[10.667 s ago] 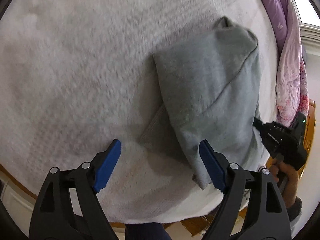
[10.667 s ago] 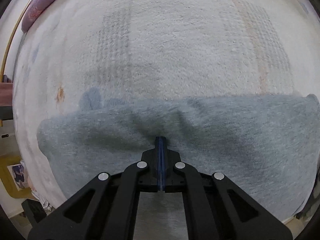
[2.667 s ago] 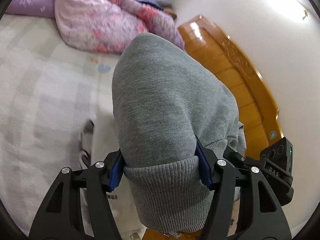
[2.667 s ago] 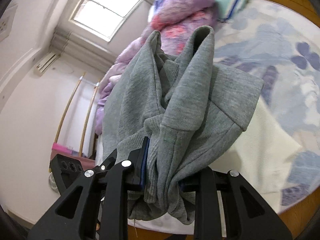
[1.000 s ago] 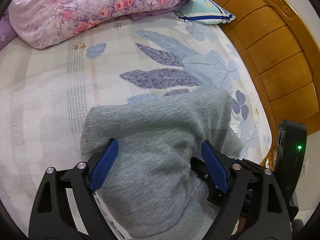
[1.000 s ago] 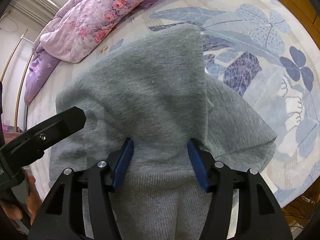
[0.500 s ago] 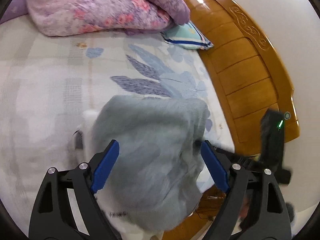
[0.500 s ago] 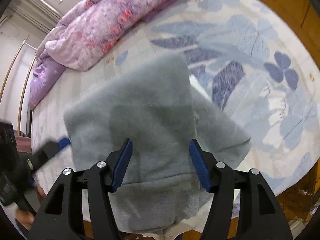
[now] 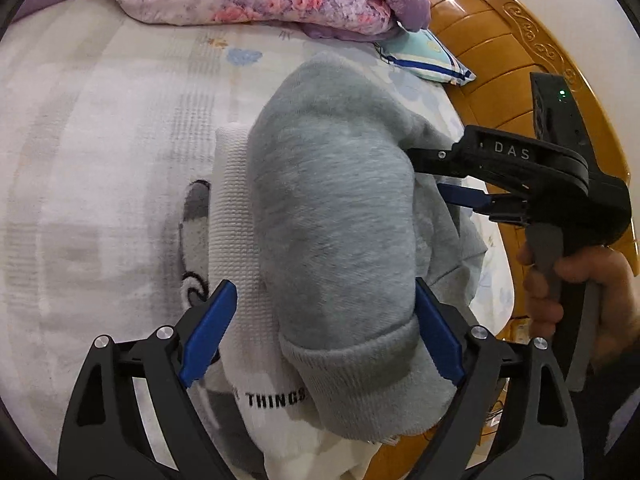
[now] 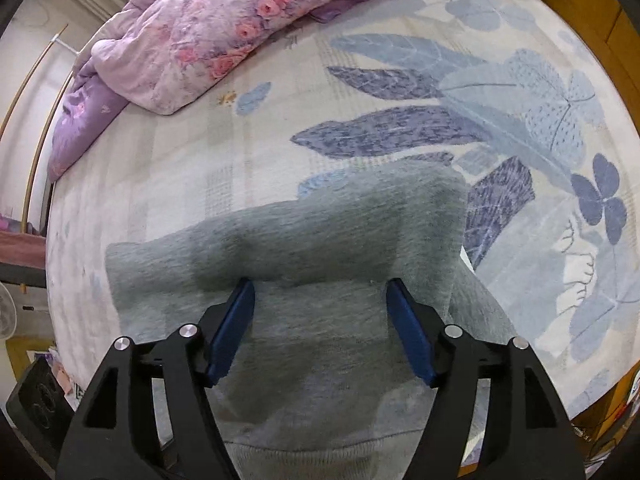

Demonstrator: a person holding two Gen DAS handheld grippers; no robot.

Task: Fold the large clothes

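Fleecy grey sweatshirt (image 9: 332, 216), ribbed hem, rests folded on knit white garment (image 9: 234, 216).

Leaf-print bed (image 10: 400, 80), wooden headboard (image 9: 500, 60), pink quilt (image 10: 224, 20)

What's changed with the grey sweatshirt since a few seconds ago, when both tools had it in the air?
The grey sweatshirt went down onto the white garment on the bed. Both tools let go: left tool and right tool are opening over it. The quilt and pillow stayed put.
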